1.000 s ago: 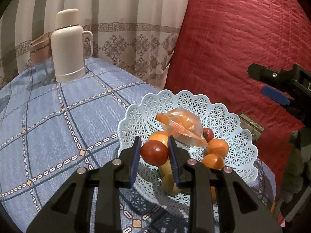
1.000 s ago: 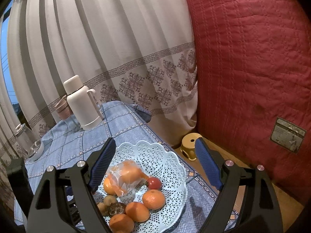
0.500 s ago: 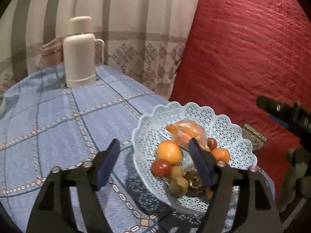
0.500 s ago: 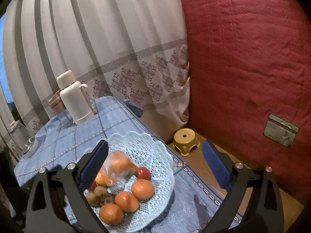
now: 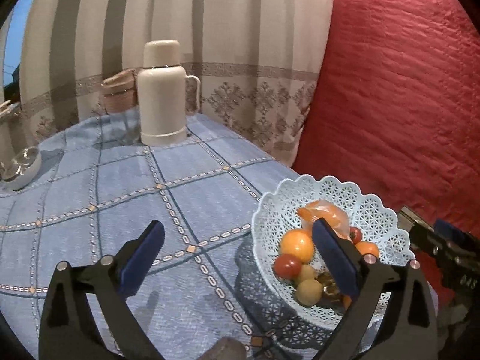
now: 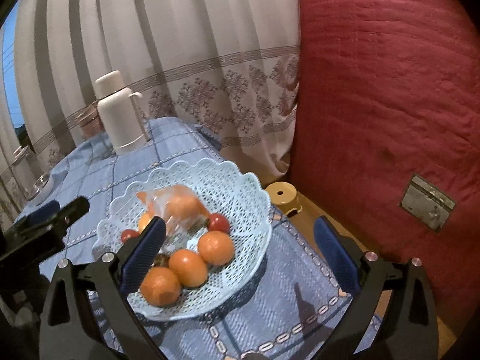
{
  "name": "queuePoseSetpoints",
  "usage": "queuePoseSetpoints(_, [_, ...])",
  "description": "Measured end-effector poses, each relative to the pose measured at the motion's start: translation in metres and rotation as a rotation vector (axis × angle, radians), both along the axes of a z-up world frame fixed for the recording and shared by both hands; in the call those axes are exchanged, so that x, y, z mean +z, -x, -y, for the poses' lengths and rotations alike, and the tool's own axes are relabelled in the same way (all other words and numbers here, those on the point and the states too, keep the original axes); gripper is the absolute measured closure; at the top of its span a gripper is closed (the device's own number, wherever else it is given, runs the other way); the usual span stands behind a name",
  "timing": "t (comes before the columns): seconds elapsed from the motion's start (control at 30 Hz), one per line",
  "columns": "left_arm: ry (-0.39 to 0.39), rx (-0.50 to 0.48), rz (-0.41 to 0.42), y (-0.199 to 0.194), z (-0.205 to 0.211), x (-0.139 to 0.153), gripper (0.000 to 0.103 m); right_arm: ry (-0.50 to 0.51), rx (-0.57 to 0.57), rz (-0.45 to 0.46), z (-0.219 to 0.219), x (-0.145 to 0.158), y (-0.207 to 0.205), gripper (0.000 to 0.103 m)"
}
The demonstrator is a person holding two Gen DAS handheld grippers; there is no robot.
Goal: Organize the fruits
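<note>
A pale blue lattice basket [image 5: 330,193] sits at the right edge of the blue tablecloth. In it lie a red tomato [image 5: 287,265], a yellow-orange fruit [image 5: 295,244], two small yellowish fruits [image 5: 309,291] and a clear bag of orange fruit [image 5: 327,214]. My left gripper [image 5: 237,234] hovers over the cloth left of the basket, its jaws opening with nothing between them. In the right wrist view the basket [image 6: 240,186] holds three oranges [image 6: 187,267], a small tomato [image 6: 219,222] and the bag [image 6: 177,207]. My right gripper [image 6: 240,234] stands open above the basket's near side, holding nothing.
A cream thermos [image 5: 162,93] stands at the table's far side by a striped curtain. A metal bowl [image 5: 21,165] sits at the far left. A red quilted cover [image 5: 405,90] rises to the right. A yellow stool [image 6: 282,196] stands on the floor past the table edge.
My left gripper let go of the red tomato, which now lies in the basket, then opened wide and drew back to the left. My right gripper opened wider and sank toward the basket.
</note>
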State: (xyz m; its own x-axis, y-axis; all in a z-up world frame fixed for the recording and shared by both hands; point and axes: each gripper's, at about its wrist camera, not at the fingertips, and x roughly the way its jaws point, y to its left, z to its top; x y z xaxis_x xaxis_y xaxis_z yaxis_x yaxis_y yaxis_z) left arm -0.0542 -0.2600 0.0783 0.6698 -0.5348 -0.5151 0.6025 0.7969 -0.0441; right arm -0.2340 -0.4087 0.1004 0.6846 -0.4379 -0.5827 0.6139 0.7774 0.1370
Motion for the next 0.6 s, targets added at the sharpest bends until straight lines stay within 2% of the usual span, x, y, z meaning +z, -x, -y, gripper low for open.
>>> queuePoseSetpoints(0.4, [-0.091, 0.106, 0.091, 0.01, -0.006, 0.005, 0.005, 0.018, 0.076, -0.036, -0.026, -0.005, -0.011, 0.003])
queuePoseSetpoints(0.6, [-0.099, 0.119, 0.111, 0.013, -0.009, 0.008, 0.005, 0.086, 0.122, -0.069, -0.045, -0.006, -0.021, 0.003])
